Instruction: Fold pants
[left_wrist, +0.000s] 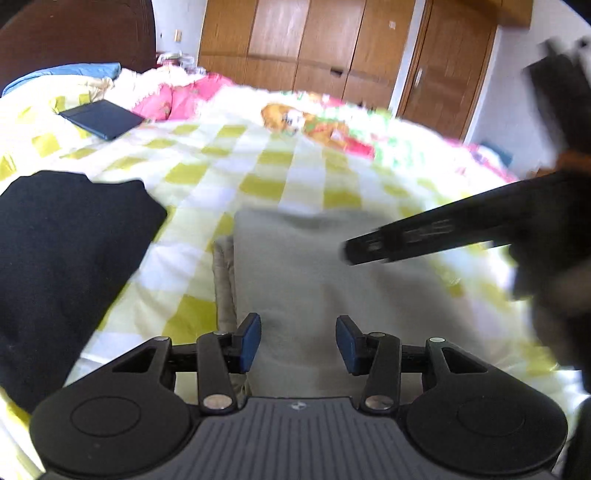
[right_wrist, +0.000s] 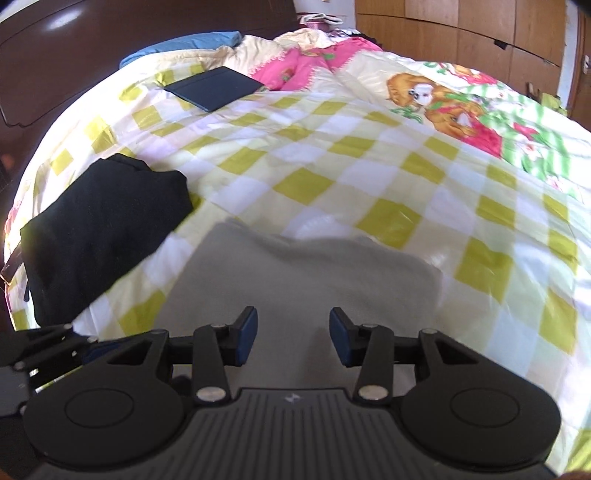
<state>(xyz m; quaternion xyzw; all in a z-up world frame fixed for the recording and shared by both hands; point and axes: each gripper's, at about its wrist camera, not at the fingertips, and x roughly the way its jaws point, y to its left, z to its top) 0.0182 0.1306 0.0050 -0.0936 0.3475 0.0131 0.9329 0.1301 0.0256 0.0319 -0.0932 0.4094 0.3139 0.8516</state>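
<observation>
Grey pants (left_wrist: 314, 266) lie folded into a flat rectangle on the yellow-checked bedspread (left_wrist: 229, 162); in the right wrist view the same pants (right_wrist: 303, 273) fill the lower middle. My left gripper (left_wrist: 298, 343) hovers over their near edge, open, its blue pads apart with only flat grey cloth showing below the gap. My right gripper (right_wrist: 293, 338) is likewise open over the pants, with nothing pinched. In the left wrist view the right gripper's finger (left_wrist: 424, 236) reaches in blurred from the right, above the pants' right part.
A folded black garment (left_wrist: 62, 251) lies left of the pants, also visible as the black garment (right_wrist: 103, 225). A dark flat case (right_wrist: 214, 86) and pink bedding (right_wrist: 310, 62) sit further back. A brown headboard (right_wrist: 74, 48) and a wooden wardrobe (left_wrist: 332, 44) lie beyond the bed.
</observation>
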